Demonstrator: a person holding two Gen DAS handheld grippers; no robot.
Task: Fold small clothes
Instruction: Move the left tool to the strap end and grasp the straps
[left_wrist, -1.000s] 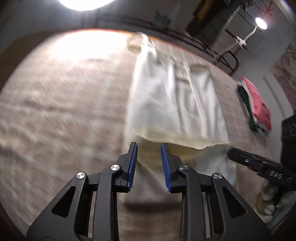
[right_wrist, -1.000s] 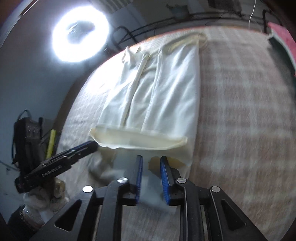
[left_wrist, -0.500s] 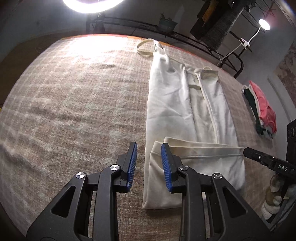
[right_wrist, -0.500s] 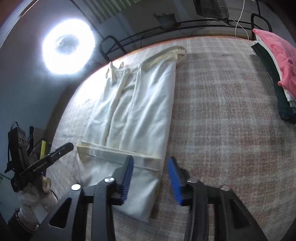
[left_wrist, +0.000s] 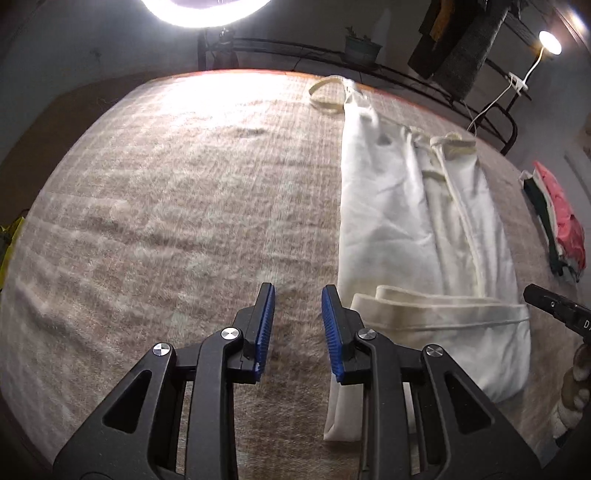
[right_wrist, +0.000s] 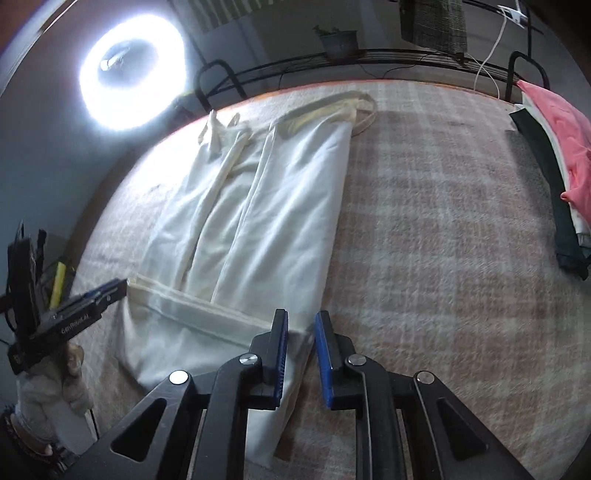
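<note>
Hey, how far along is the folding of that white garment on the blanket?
Done: the near end of the white garment is folded up over itself, its hem lying across the body. In hand: nothing; the left gripper and right gripper are both open. Left: the long far part remains unfolded, and it hasn't joined the folded pile.

The garment (left_wrist: 406, 221) was cream white with yellower straps. The blanket (left_wrist: 184, 221) under it was a faded brown-and-white plaid. The grippers' pads (right_wrist: 281, 354) were blue, their bodies black. The folded pile (right_wrist: 561, 158) showed pink, white and dark green.
</note>
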